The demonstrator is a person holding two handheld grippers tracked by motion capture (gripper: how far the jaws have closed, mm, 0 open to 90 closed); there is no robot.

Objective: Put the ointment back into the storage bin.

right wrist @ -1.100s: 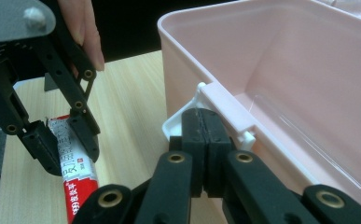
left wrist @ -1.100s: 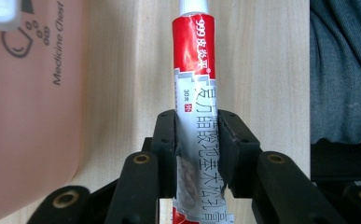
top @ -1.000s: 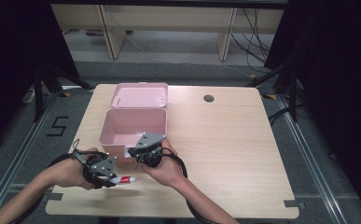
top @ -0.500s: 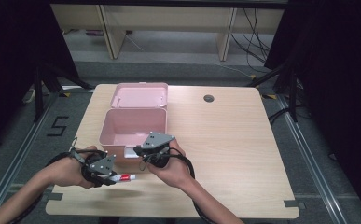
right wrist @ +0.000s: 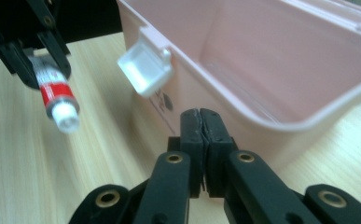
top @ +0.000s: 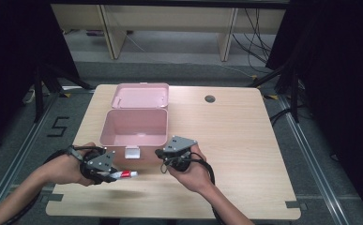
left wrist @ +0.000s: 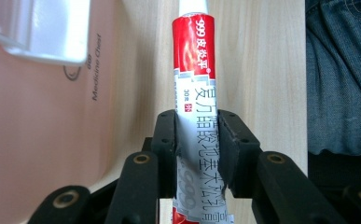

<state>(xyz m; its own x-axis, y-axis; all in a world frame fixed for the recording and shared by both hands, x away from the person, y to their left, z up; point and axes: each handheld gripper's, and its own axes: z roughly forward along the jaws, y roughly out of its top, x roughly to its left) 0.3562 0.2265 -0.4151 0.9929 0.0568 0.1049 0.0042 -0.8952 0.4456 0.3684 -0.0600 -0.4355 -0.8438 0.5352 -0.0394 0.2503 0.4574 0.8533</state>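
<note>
Wooden table [top: 245, 140], dark room, shelving behind. Left to right: left gripper [top: 105, 169], low near the table's front edge, jaws pinching a red, white and grey tube [left wrist: 197, 107] at mid-body, white cap pointing right; label reads "999", "30" and Chinese characters. Pink box [top: 134, 127], open, lid [top: 140, 95] laid back, white latch [top: 131, 152] in front, wall printed "Medicine Chest". Right gripper [top: 162, 153], beside the box's front right corner, jaws pressed together, holding nothing.
</note>
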